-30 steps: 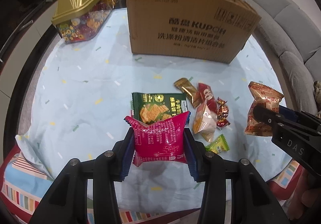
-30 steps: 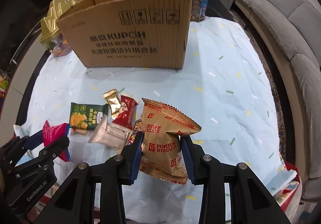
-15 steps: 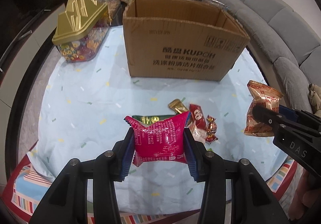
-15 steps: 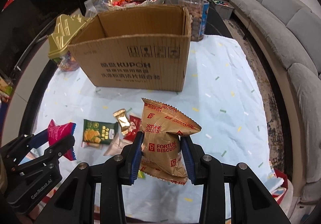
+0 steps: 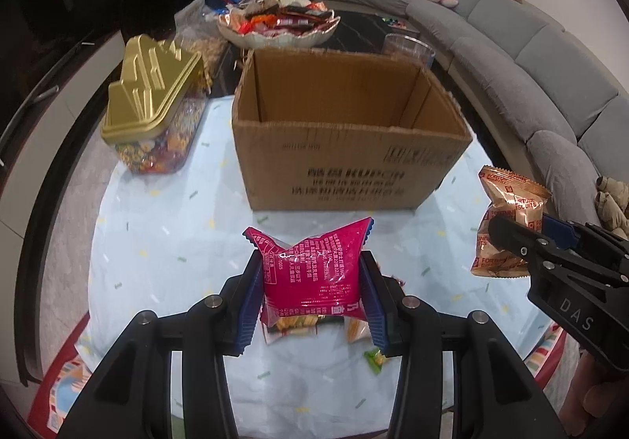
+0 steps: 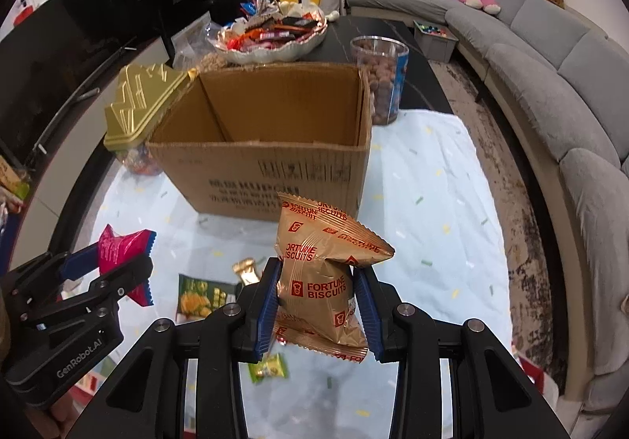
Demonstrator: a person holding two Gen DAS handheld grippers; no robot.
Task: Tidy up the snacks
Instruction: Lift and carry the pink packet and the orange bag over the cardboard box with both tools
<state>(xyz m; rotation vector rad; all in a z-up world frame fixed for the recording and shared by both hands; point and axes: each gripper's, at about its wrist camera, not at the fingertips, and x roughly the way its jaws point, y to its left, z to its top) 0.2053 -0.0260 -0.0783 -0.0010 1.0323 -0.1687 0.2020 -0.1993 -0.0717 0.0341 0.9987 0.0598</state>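
My left gripper (image 5: 312, 305) is shut on a pink snack packet (image 5: 312, 274), held above the table in front of the open cardboard box (image 5: 346, 164). My right gripper (image 6: 318, 305) is shut on a gold Fortune Biscuits packet (image 6: 318, 278), also held up before the box (image 6: 275, 171). The box looks empty inside. Each gripper shows in the other's view: the right one with the gold packet (image 5: 507, 226) at right, the left one with the pink packet (image 6: 118, 246) at left. A green cracker packet (image 6: 200, 295), a gold wrapper (image 6: 245, 270) and a green candy (image 6: 269, 366) lie on the cloth below.
A gold-lidded candy jar (image 5: 153, 112) stands left of the box. A tiered dish of sweets (image 5: 275, 22) and a clear jar of nuts (image 6: 381, 85) stand behind it. A grey sofa (image 6: 550, 85) curves along the right. The table has a pale blue cloth (image 5: 157, 242).
Both grippers have risen with their packets and tilted up, so the box's open top and inside now show. The loose snacks on the cloth have dropped low in view.
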